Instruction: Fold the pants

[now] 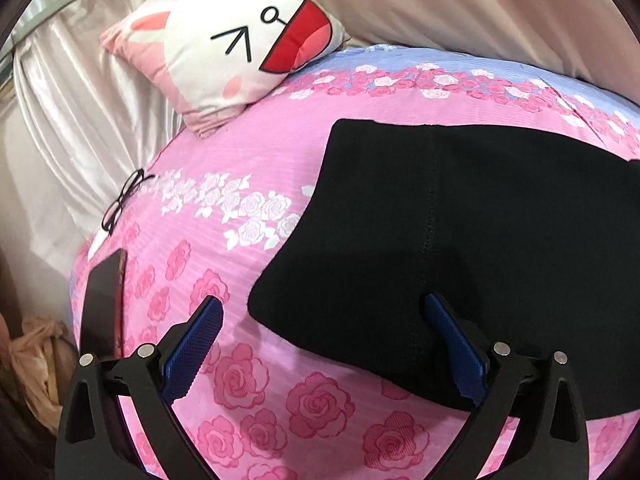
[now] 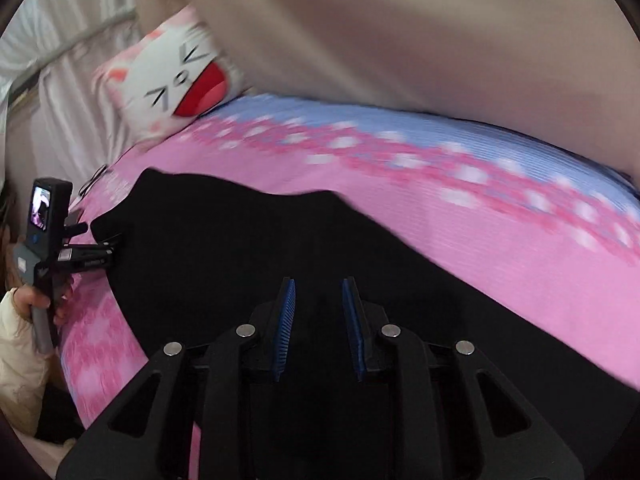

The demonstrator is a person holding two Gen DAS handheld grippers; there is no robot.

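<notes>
Black pants [image 1: 460,220] lie spread flat on a pink rose-print bed cover [image 1: 240,168]. My left gripper [image 1: 324,312] is wide open above the pants' near left edge, its right blue pad [image 1: 456,344] over the cloth, its left pad over the cover. In the right wrist view the pants [image 2: 240,248] fill the middle. My right gripper [image 2: 319,292] hovers over them with jaws partly open and nothing between the pads. The left hand-held gripper [image 2: 100,248] shows at the pants' left edge. The view is motion-blurred.
A cat-face pillow [image 1: 240,40] lies at the bed's far left corner. Black glasses [image 1: 124,204] and a dark phone [image 1: 104,300] lie at the bed's left edge. Beige curtains [image 1: 460,8] hang behind the bed. A pale satin sheet [image 1: 80,100] drapes at left.
</notes>
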